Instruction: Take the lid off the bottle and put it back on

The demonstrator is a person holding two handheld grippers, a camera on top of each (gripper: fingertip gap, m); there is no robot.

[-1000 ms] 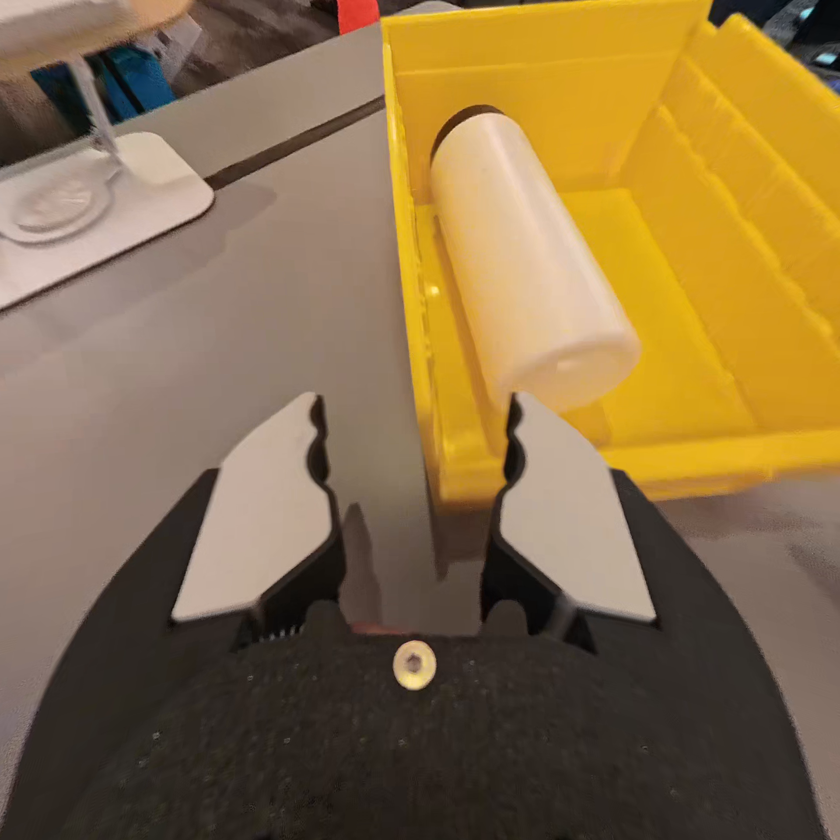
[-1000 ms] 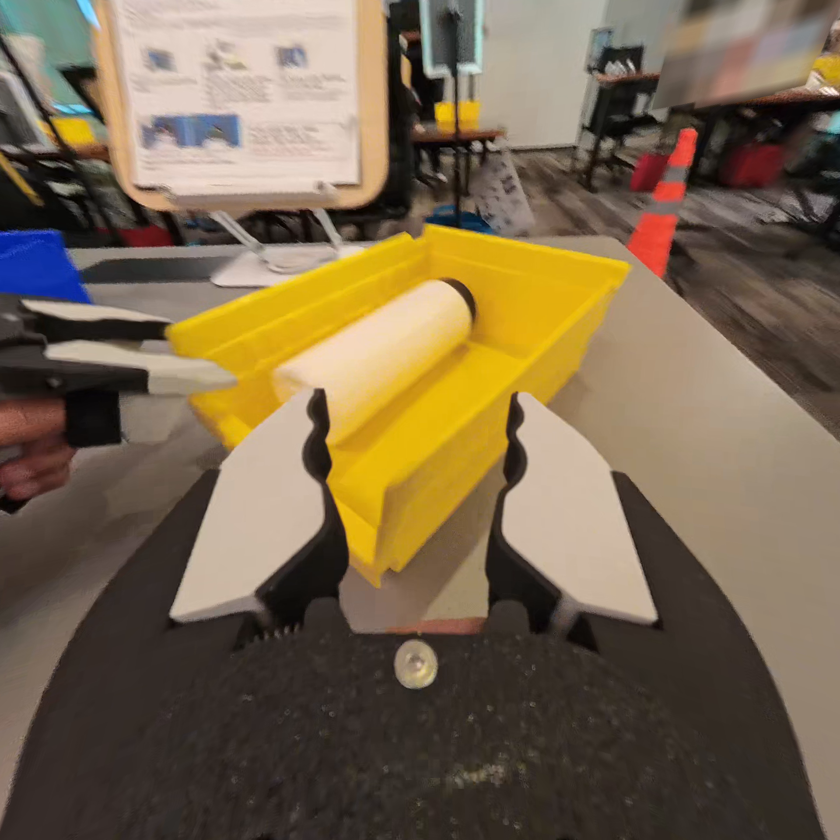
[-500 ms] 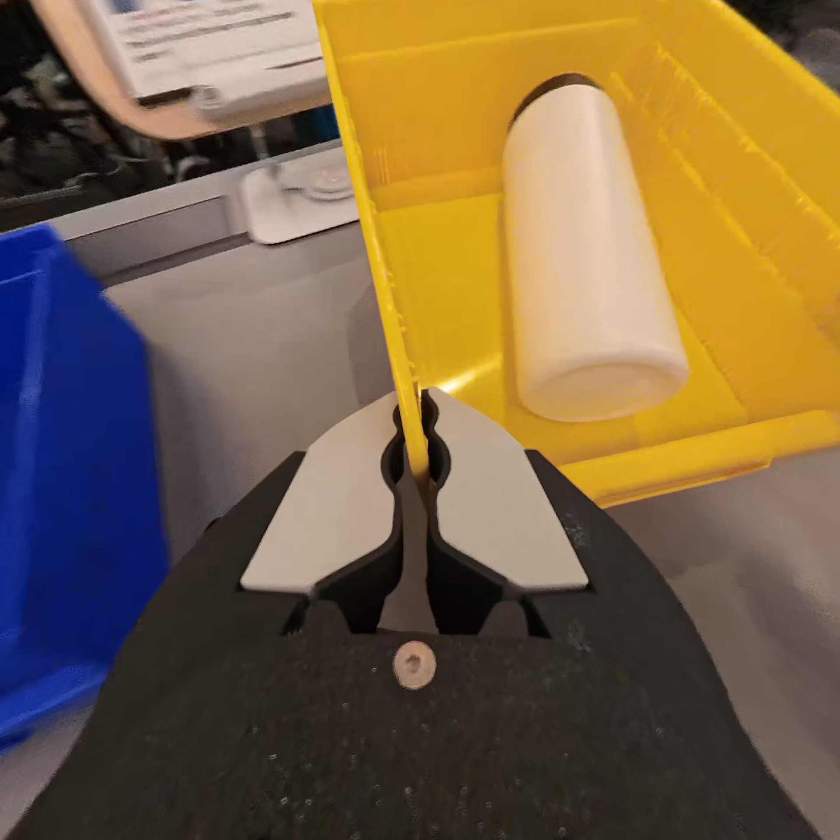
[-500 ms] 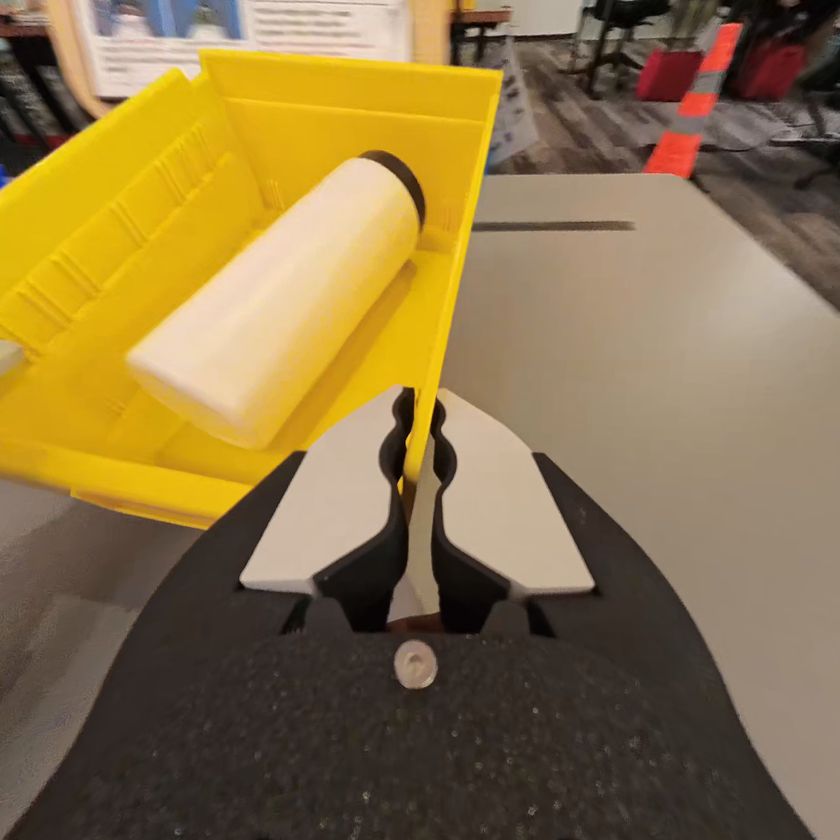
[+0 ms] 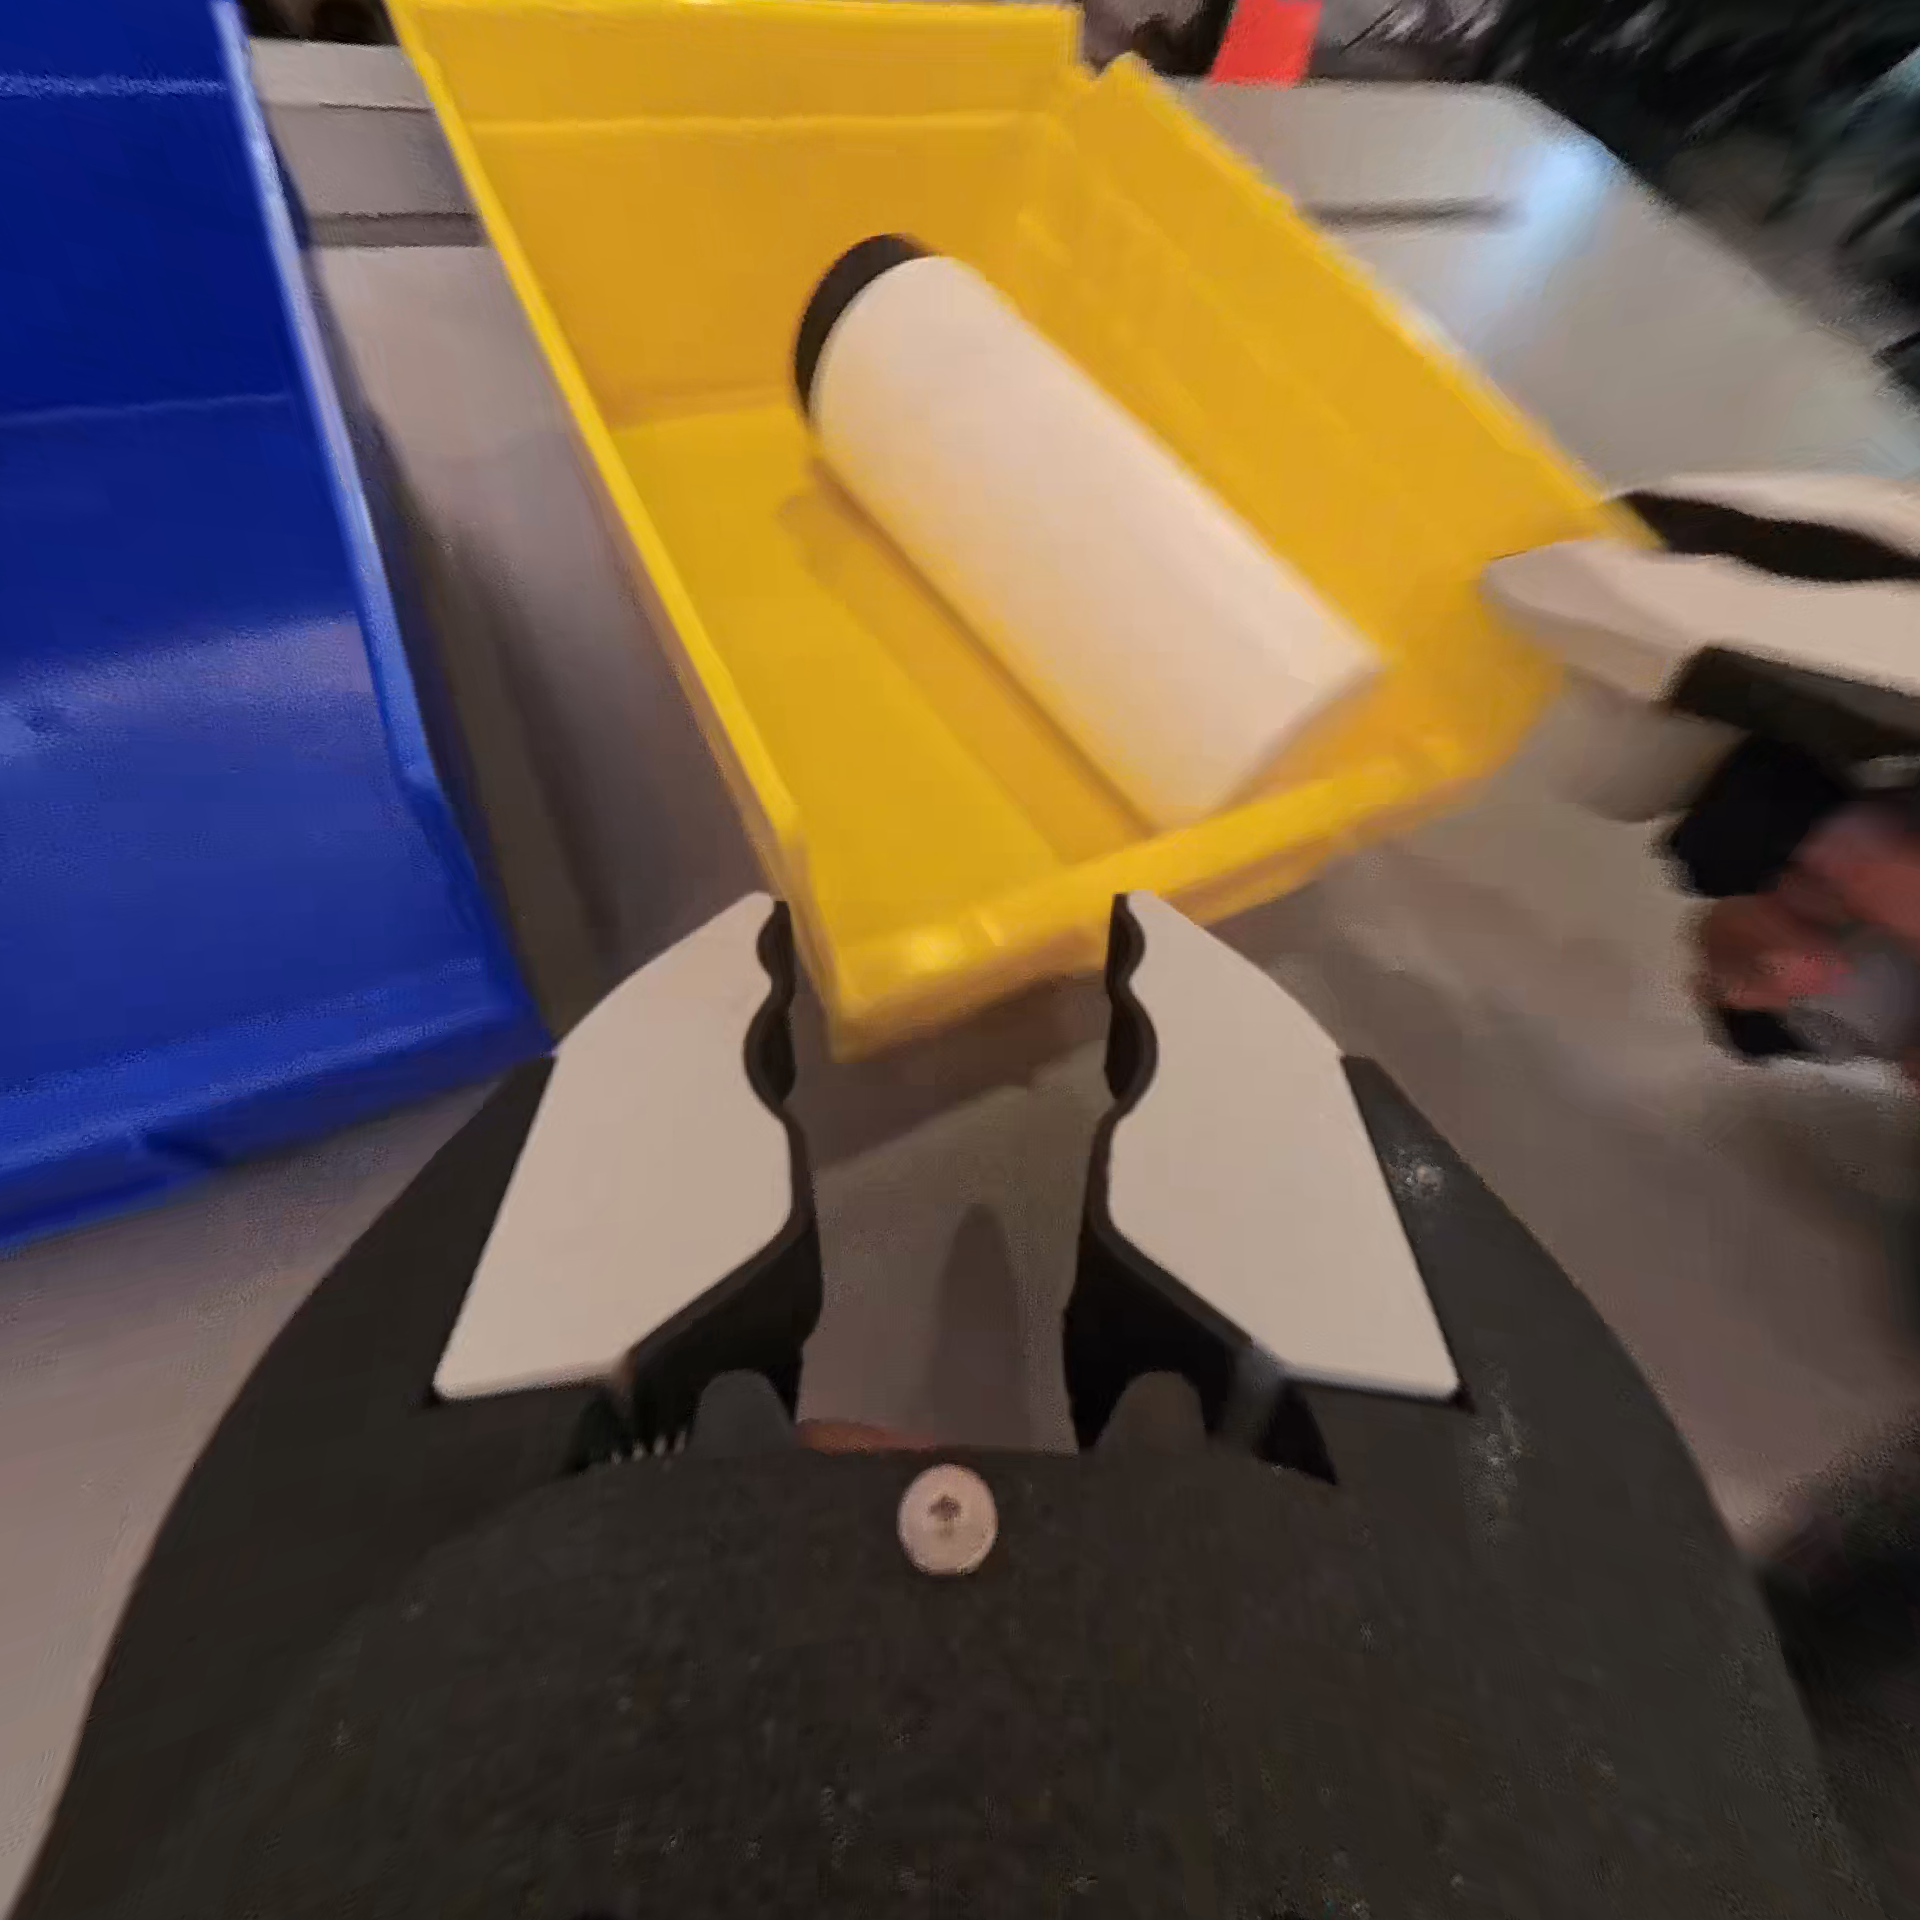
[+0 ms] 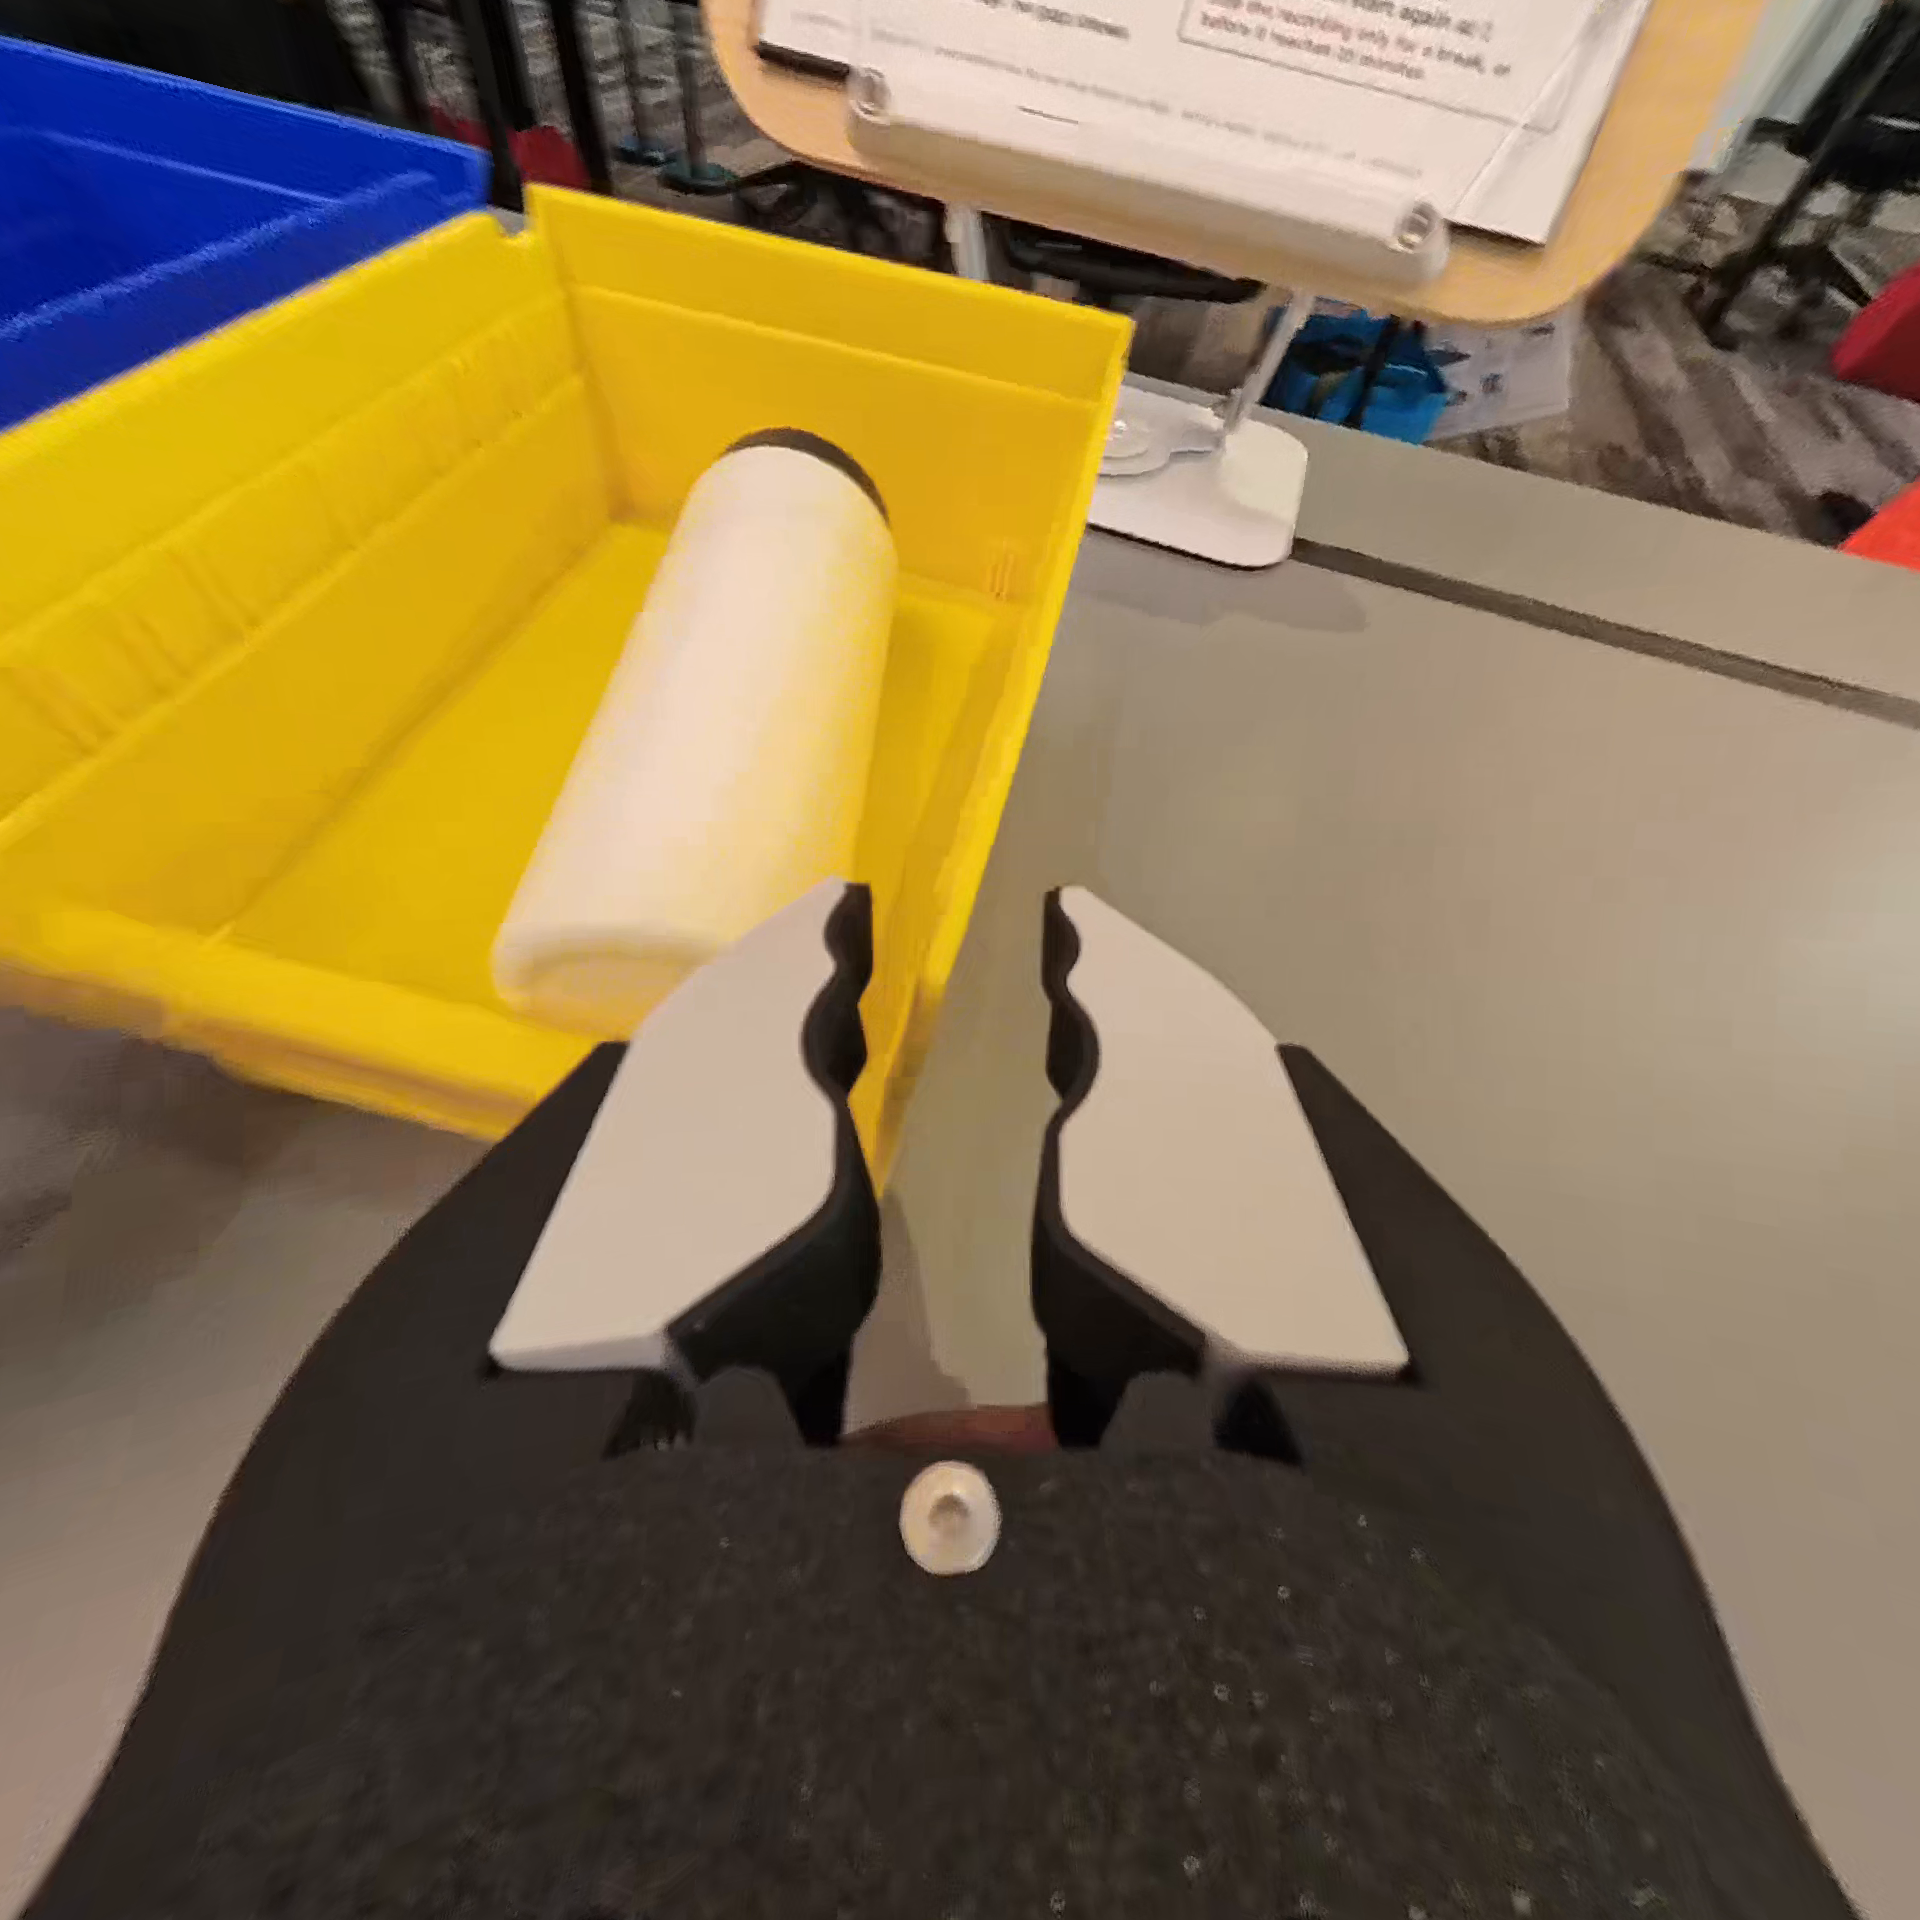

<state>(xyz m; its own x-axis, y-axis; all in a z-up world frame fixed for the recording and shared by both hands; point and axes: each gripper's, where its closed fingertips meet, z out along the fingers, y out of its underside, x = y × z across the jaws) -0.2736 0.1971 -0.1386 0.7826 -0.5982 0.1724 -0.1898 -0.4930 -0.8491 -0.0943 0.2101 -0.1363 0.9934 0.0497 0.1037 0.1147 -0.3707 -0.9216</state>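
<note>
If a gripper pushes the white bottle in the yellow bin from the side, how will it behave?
The white bottle lies on its side, so it would probably roll until a wall of the yellow bin stops it. Its smooth, rigid-looking body may slip between the jaws.

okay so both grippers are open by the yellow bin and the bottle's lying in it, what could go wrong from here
The white bottle lies on its side in the yellow bin, so it may roll as a finger touches it. Its black lid sits close to the far wall, leaving little room to grip. The right gripper straddles the bin's side wall and could snag it.
</note>
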